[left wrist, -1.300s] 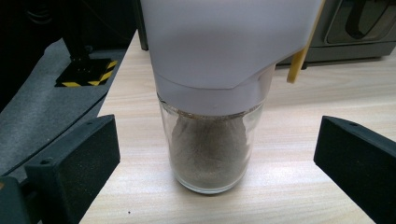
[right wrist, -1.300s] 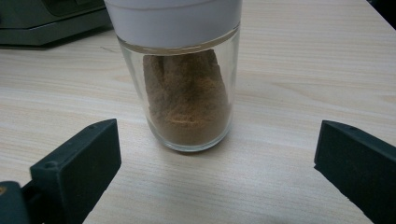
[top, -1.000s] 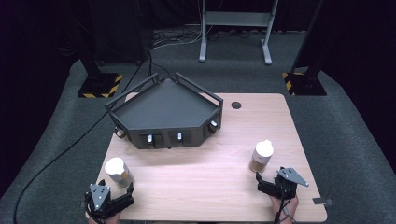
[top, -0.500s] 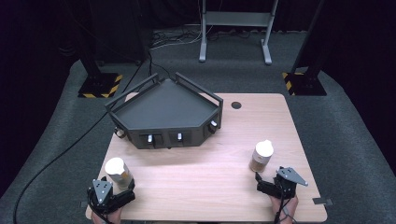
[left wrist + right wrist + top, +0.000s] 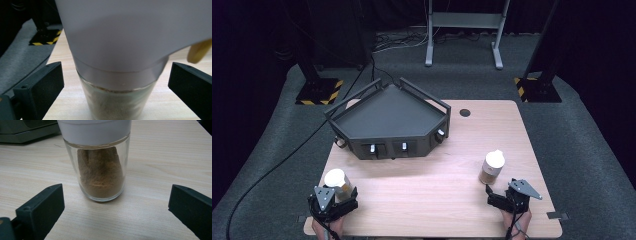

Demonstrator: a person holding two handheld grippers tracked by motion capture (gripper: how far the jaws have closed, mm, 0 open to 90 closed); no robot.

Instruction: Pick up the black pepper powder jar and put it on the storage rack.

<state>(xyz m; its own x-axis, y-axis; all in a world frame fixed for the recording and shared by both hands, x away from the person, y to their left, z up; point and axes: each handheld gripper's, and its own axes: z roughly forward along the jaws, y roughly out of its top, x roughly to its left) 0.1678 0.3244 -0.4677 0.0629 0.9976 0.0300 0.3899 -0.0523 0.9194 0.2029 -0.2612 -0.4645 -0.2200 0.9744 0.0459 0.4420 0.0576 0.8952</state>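
Left gripper (image 5: 115, 82) stands spread around the small glass spice jar with white plastic cap and pale powder (image 5: 117, 100), jaws clear of the glass on both sides; that jar stands at the near left corner of the light wooden bench (image 5: 427, 190). Right gripper (image 5: 115, 202) is likewise spread, the second glass jar of brown powder (image 5: 101, 175) upright just ahead of its jaws, near the right edge. Both jars are judged rigid, smooth, breakable and fairly light (contents partly fill them); grip the glass body below the cap, squarely, since the cap may slip or turn. Jar bases and cap tops are cut off in the gripper views; the yellow object (image 5: 198, 51) cannot be identified.
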